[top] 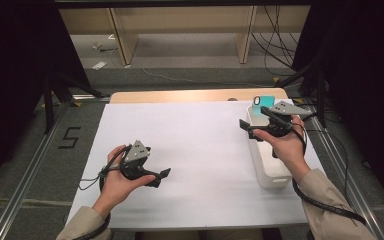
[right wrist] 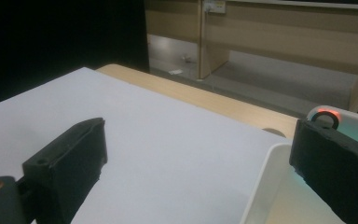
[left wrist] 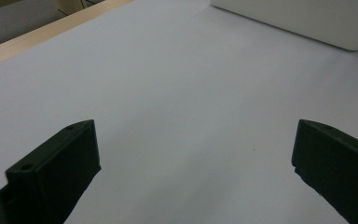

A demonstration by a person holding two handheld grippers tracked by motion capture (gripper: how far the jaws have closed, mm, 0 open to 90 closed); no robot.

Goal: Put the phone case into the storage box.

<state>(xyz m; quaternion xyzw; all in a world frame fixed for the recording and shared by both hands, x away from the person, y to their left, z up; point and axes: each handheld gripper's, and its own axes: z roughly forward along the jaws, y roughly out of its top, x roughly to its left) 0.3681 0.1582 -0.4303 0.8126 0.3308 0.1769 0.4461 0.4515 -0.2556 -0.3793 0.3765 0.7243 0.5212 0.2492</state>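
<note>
the teal card-like piece [top: 266,103] stands upright at the far end of the white bin [top: 270,172], leaning against its far wall, with a small dark ring [top: 256,100] at its upper corner; in the right claw view the ring [right wrist: 326,117] glows reddish at its rim. it looks thin, flat and light, probably stiff plastic with a smooth face, so it may slip if pinched on the face alone. the best hold is likely across its top edge, which stands clear of the bin rim, one jaw in front and one behind; what it is made of can't be told for sure.

the right claw [top: 252,127] hovers over the far part of the bin, jaws spread wide and empty, just short of the piece. the bin sits along the right side of the white-covered table [top: 190,150].

the left claw [top: 161,176] rests low over bare table well apart from the bin, jaws wide open, holding nothing.
</note>
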